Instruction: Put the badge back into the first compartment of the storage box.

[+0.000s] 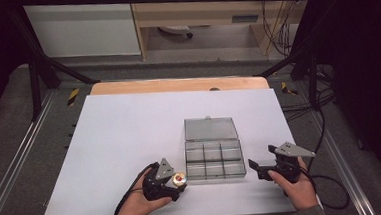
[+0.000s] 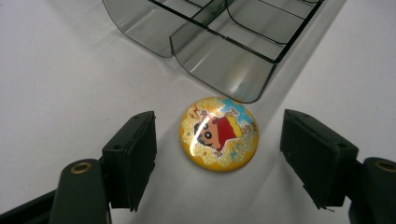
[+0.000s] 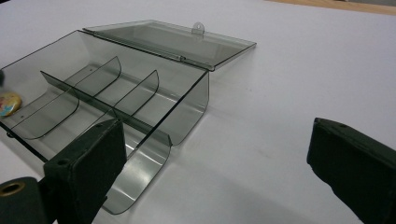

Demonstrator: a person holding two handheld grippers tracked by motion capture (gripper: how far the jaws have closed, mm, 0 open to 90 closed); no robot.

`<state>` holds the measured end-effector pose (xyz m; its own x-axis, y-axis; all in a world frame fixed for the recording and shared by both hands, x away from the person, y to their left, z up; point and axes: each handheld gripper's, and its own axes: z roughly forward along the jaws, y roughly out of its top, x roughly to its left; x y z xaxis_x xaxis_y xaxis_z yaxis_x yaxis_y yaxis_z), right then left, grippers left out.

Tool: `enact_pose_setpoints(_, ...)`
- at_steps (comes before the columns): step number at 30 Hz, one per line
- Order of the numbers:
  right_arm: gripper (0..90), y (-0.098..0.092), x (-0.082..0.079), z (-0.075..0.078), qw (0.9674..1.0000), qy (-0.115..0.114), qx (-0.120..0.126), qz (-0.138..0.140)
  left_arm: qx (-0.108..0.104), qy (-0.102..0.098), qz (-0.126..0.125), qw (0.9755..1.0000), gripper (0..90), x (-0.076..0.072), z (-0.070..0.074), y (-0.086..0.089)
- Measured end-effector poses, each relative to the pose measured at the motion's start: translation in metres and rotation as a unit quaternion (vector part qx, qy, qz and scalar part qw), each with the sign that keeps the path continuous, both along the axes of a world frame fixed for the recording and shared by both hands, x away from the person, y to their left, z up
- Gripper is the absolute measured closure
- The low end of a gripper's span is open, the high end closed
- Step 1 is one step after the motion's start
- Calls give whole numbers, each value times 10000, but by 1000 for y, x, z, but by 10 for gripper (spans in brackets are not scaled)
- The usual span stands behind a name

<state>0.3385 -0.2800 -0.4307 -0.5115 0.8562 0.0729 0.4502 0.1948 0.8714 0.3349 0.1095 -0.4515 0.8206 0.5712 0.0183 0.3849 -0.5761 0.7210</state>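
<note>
On the white desk, just beside the open smoky-grey plastic compartment box, lies a round yellow domed cartoon badge, not yet gripped. The left tongs straddle it, pads apart and clear (nothing pinched). The right tongs wait open. Lifting and boxing it remain.

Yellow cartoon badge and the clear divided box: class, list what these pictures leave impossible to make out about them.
- Yellow cartoon badge: its underside and any pin, hidden against the table in the left gripper view.
- Badge picture in the high view: too small to read.
- Clear divided box: near corner hidden behind the right claw pad in the right gripper view.
- Box's far compartments: cut off by the top edge in the left gripper view.
- Left claw: no contact with the badge visible.
</note>
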Motion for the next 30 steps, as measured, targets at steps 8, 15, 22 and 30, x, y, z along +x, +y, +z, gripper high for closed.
enact_pose_setpoints(8,54,1,-1,0,10000,29,-21,11,-10,-5,-77,10000,361,8,-4,-6)
enact_pose_setpoints(15,54,1,1,0,10000,38,-32,7,-85,-79,-171,9998,472,2,-5,-6)
enact_pose_setpoints(22,54,2,-1,0,10000,7,-38,27,-9,-1,-110,9999,476,5,-3,7)
enact_pose_setpoints(30,52,2,1,0,10000,17,-31,21,-6,-48,437,9990,476,25,-3,33)
